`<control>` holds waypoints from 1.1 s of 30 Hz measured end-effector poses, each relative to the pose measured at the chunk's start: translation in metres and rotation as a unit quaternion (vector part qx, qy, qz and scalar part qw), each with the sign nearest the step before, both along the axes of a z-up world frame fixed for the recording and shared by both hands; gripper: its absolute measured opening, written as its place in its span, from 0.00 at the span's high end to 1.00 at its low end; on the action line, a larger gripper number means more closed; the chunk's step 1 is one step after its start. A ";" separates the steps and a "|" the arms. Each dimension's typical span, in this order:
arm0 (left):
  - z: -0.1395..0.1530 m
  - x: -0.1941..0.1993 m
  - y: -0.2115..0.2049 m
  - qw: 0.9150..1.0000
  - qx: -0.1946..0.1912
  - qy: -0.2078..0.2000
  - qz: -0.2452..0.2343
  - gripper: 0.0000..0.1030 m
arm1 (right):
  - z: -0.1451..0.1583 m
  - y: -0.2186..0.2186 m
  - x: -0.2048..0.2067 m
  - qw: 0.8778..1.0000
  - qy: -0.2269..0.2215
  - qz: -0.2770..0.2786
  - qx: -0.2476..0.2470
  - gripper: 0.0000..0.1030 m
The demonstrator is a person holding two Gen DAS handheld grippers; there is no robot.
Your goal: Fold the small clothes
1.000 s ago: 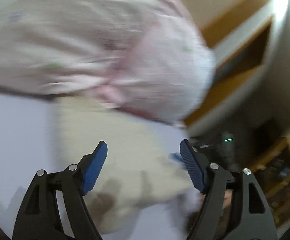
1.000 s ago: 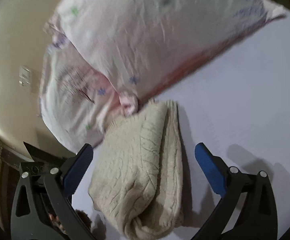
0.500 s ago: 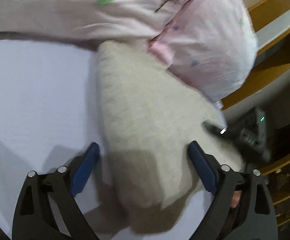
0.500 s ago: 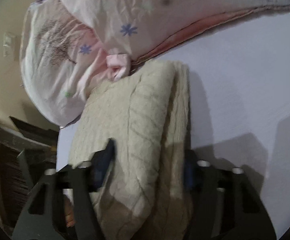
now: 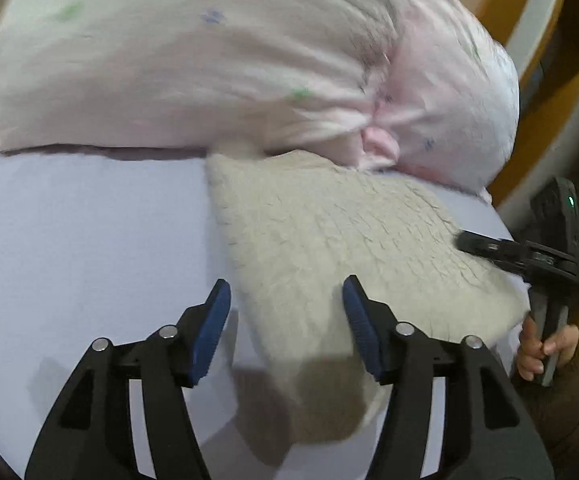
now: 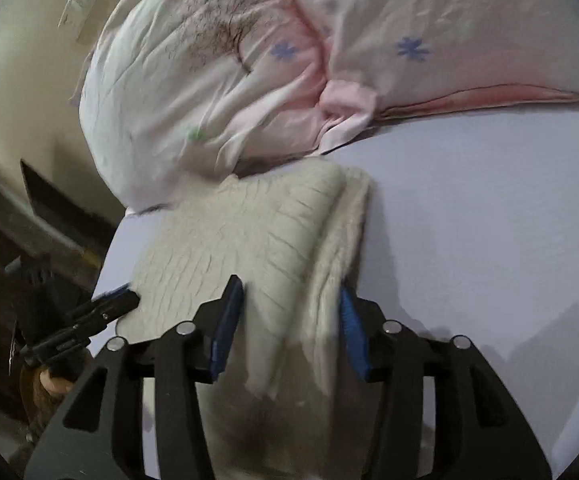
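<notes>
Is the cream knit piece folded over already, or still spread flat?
Folded. The cream knit lies doubled on the sheet, with stacked layers showing along its right edge in the right wrist view.

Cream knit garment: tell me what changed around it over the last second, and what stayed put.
Both grippers came down over the cream knit garment. The right gripper dropped from above it to straddle its folded edge, fingers open, narrower than a second ago. The left gripper closed in on the other end, also open. Neither has clamped it. The garment stayed folded on the lavender sheet, touching the pink duvet.
</notes>
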State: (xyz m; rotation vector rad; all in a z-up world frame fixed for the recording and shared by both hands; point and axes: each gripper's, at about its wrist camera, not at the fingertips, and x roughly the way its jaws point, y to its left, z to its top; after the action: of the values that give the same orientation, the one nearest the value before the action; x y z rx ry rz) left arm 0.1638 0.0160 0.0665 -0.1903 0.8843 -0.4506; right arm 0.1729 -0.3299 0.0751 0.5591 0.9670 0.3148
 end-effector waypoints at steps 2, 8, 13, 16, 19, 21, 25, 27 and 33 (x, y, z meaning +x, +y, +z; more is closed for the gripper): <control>0.009 -0.017 0.010 1.000 -0.014 -0.017 0.007 0.36 | 0.013 -0.003 -0.022 1.000 -0.025 0.003 0.018 0.40; 0.015 -0.055 -0.037 0.996 0.006 -0.069 -0.063 0.31 | 0.002 0.043 -0.035 0.991 -0.009 0.022 -0.129 0.91; -0.010 -0.054 -0.046 0.997 0.053 -0.024 -0.056 0.32 | -0.013 0.022 -0.040 0.995 0.007 -0.039 -0.092 0.87; -0.011 -0.066 -0.033 0.999 0.025 -0.006 -0.043 0.31 | -0.002 0.019 -0.064 0.995 -0.015 -0.043 -0.089 0.47; -0.008 -0.086 -0.028 0.999 0.032 -0.015 -0.025 0.16 | 0.019 0.016 -0.094 0.990 -0.054 -0.062 -0.111 0.02; -0.008 -0.097 -0.027 0.998 0.054 -0.018 -0.005 0.07 | 0.026 0.020 -0.108 0.987 -0.057 -0.069 -0.134 0.02; -0.016 -0.097 -0.042 0.994 0.110 -0.011 0.016 0.01 | 0.008 0.040 -0.120 0.983 0.013 -0.044 -0.176 0.02; -0.021 -0.093 -0.046 0.993 0.120 0.002 0.017 0.01 | -0.005 0.060 -0.114 0.980 0.039 -0.022 -0.193 0.02; -0.039 -0.081 -0.054 0.985 0.165 0.026 0.038 0.01 | -0.022 0.095 -0.095 0.959 0.063 -0.017 -0.277 0.02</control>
State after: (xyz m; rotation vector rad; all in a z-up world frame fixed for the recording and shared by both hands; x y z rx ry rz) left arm 0.0829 -0.0383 0.0271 0.0685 0.9868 -0.2225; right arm 0.0778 -0.2345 0.0526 0.0811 1.1110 -0.0323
